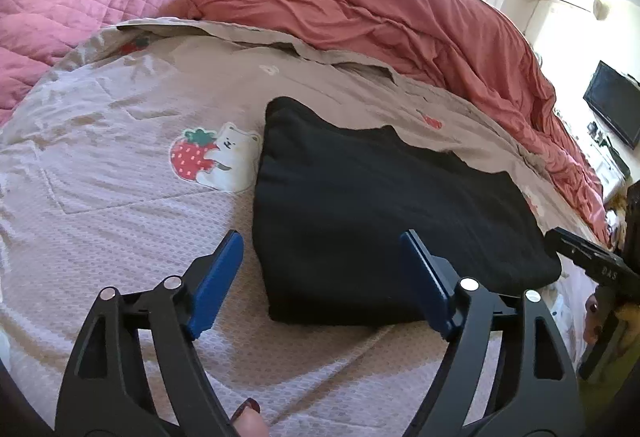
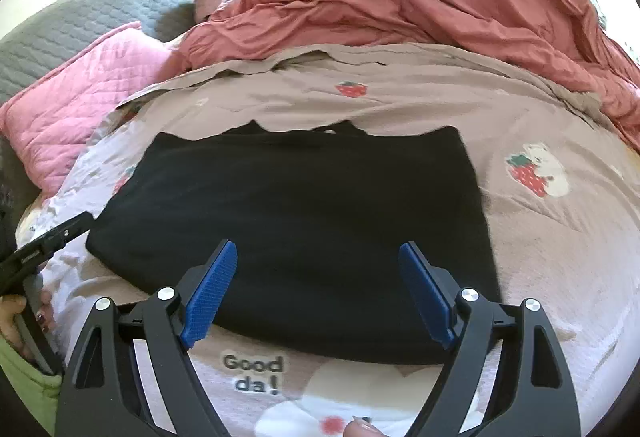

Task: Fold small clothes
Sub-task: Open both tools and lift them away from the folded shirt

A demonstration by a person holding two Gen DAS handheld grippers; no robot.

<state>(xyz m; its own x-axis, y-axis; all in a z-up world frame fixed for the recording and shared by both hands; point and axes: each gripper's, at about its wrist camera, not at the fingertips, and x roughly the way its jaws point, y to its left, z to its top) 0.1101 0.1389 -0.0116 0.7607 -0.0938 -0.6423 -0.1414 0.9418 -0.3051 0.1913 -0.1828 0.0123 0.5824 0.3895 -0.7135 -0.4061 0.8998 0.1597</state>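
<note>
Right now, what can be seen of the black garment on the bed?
The black garment is dark, soft-looking knit, folded into a flat, roughly rectangular stack with layered edges along its far side. It lies on the strawberry-and-bear bedspread, in front of the bunched red duvet. Both the left gripper and right gripper hang open over its near edge, pads apart, not gripping it.

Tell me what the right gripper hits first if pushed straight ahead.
Probably the black folded garment: the open right gripper points down at it, nothing between. Depth is hard to judge.
</note>
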